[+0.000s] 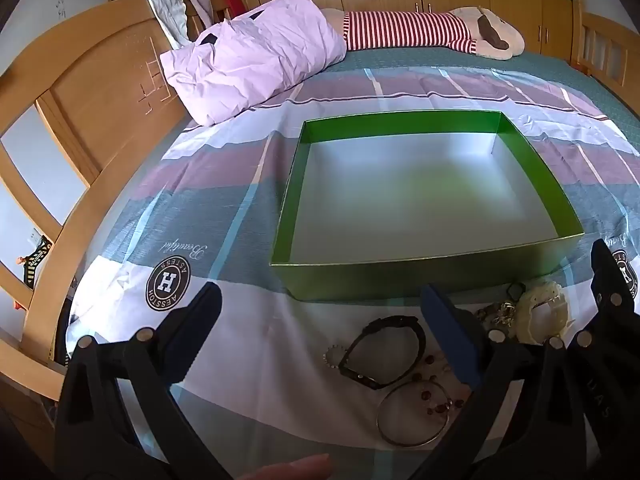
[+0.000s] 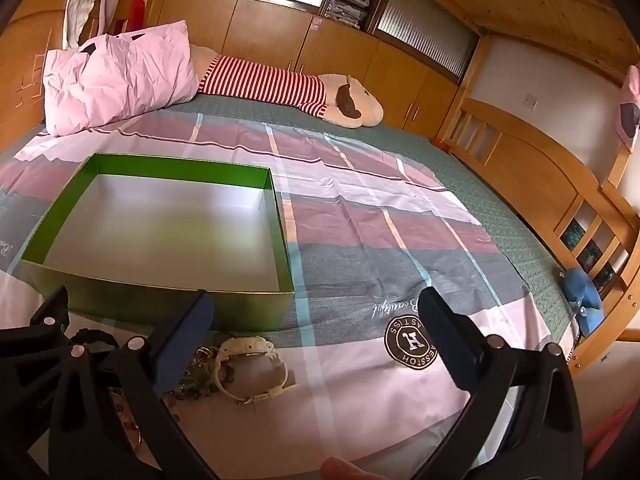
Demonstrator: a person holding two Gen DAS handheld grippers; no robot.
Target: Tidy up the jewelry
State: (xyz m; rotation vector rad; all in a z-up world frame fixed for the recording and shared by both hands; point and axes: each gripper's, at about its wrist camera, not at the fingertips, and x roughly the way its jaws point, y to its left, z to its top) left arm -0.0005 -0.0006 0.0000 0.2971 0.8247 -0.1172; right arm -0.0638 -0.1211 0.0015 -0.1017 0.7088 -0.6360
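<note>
An empty green box (image 1: 400, 276) with a pale inside sits on the bed; it also shows in the right wrist view (image 2: 168, 304). In front of it lies a pile of jewelry: a black watch (image 1: 384, 352), a thin metal bangle (image 1: 412, 420), dark red beads (image 1: 436, 400), a small gear-shaped piece (image 1: 331, 357), a cream watch (image 1: 540, 316) (image 2: 252, 372) and a tangle of beads and chain (image 1: 496, 314) (image 2: 196, 376). My left gripper (image 1: 320, 312) is open above the pile's left side. My right gripper (image 2: 316, 320) is open just right of the pile. Both are empty.
A plaid sheet (image 2: 360, 232) with a round logo (image 1: 168, 284) covers the bed. A pink pillow (image 1: 256, 56) and a striped plush toy (image 1: 408, 30) lie at the far side. Wooden bed frames (image 1: 80, 128) (image 2: 540, 184) bound both sides. A blue object (image 2: 586, 304) sits at the right edge.
</note>
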